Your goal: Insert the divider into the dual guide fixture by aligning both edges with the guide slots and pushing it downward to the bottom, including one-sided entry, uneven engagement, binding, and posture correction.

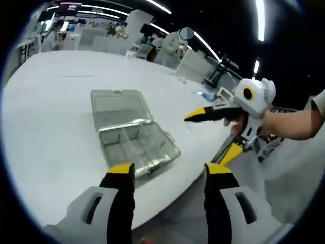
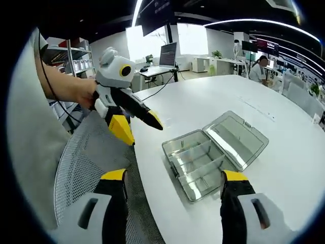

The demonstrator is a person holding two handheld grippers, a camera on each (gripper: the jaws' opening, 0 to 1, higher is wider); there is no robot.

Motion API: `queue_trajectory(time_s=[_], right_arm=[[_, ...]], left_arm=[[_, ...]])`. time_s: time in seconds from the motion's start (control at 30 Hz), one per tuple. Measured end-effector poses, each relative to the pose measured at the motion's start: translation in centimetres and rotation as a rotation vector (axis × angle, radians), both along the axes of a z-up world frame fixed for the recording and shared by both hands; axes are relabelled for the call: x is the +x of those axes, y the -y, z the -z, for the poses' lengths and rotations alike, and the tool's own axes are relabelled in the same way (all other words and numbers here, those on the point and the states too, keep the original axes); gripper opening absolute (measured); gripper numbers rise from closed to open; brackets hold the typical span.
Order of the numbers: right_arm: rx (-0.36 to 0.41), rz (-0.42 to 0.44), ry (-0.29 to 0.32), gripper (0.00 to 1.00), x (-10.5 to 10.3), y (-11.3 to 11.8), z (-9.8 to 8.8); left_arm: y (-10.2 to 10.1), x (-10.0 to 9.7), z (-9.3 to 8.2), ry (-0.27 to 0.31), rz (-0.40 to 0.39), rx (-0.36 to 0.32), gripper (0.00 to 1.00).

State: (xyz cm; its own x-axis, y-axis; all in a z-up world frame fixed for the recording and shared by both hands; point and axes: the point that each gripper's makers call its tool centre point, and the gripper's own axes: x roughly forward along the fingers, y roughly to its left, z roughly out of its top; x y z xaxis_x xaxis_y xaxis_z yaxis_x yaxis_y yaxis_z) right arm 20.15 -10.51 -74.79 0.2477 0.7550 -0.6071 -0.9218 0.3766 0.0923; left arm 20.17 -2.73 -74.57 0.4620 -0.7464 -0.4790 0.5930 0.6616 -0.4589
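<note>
White and broad, the table (image 1: 56,112) carried a clear plastic compartment box (image 1: 133,136) near its rounded edge, with desks, shelving and long ceiling lights of an open workroom behind it. The box lay with its lid (image 1: 118,105) swung fully back and flat on the table, hinged to the tray along one long side. The tray was see-through with a greyish tint, split by thin clear partitions (image 2: 195,158) into several cells; whether any one of them was a loose divider I could not tell.

In the left gripper view, the left gripper (image 1: 170,175) hung over the table edge just short of the box, its yellow-tipped black jaws spread wide with nothing between them. The right gripper (image 1: 216,132) came in from the right, held in a person's hand (image 1: 271,124), its jaws apart and empty, off the table edge beside the box.

In the right gripper view, the right gripper (image 2: 175,183) likewise stood spread and empty near the box (image 2: 213,155), above a grey mesh chair (image 2: 96,157), while the left gripper (image 2: 137,127) hovered apart from the tray.
</note>
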Motion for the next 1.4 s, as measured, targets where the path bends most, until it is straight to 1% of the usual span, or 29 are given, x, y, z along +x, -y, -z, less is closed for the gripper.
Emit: queue_trajectory(time_s=[0.07, 0.17, 0.23, 0.27, 0.33, 0.43, 0.57, 0.77, 0.83, 0.97, 1.13, 1.4], right_arm=[[0.004, 0.001, 0.000, 0.72, -0.1, -0.1, -0.1], [0.002, 0.000, -0.001, 0.72, -0.3, 0.0, -0.1], [-0.002, 0.000, -0.002, 0.73, -0.3, 0.0, -0.1], [-0.003, 0.001, -0.003, 0.73, -0.4, 0.1, -0.1], [-0.002, 0.002, -0.004, 0.73, -0.5, 0.1, -0.1], [-0.001, 0.006, -0.003, 0.73, -0.5, 0.3, -0.2], [0.004, 0.009, 0.000, 0.74, -0.4, 0.3, -0.4], [0.001, 0.006, 0.009, 0.74, -0.1, 0.7, -0.9], [0.001, 0.004, 0.012, 0.75, -0.1, 0.9, -1.0], [-0.008, -0.008, 0.016, 0.75, -0.1, 1.5, -1.3], [-0.019, -0.018, 0.016, 0.76, -0.1, 2.3, -1.3], [-0.017, -0.008, 0.018, 0.76, 0.2, 3.2, -1.6]], left_arm=[[0.3, 0.0, -0.6, 0.020, 0.003, -0.023, 0.55], [0.7, -0.1, -1.1, 0.049, 0.015, -0.029, 0.57], [0.7, -0.1, -1.1, 0.058, 0.022, -0.024, 0.59], [0.7, -0.2, -1.2, 0.056, 0.023, -0.028, 0.59], [0.8, -0.2, -1.6, 0.069, 0.024, -0.038, 0.60], [0.7, -0.2, -2.0, 0.085, 0.023, -0.038, 0.62], [0.6, 0.0, -2.1, 0.109, 0.025, -0.024, 0.65], [0.3, -0.1, -2.6, 0.139, 0.013, -0.031, 0.70], [0.2, -0.1, -2.7, 0.148, 0.011, -0.032, 0.72], [0.3, -0.2, -2.6, 0.150, 0.012, -0.030, 0.74], [0.1, 0.0, -3.0, 0.172, 0.006, -0.028, 0.77], [-0.5, 0.0, -2.9, 0.180, -0.003, -0.014, 0.80]])
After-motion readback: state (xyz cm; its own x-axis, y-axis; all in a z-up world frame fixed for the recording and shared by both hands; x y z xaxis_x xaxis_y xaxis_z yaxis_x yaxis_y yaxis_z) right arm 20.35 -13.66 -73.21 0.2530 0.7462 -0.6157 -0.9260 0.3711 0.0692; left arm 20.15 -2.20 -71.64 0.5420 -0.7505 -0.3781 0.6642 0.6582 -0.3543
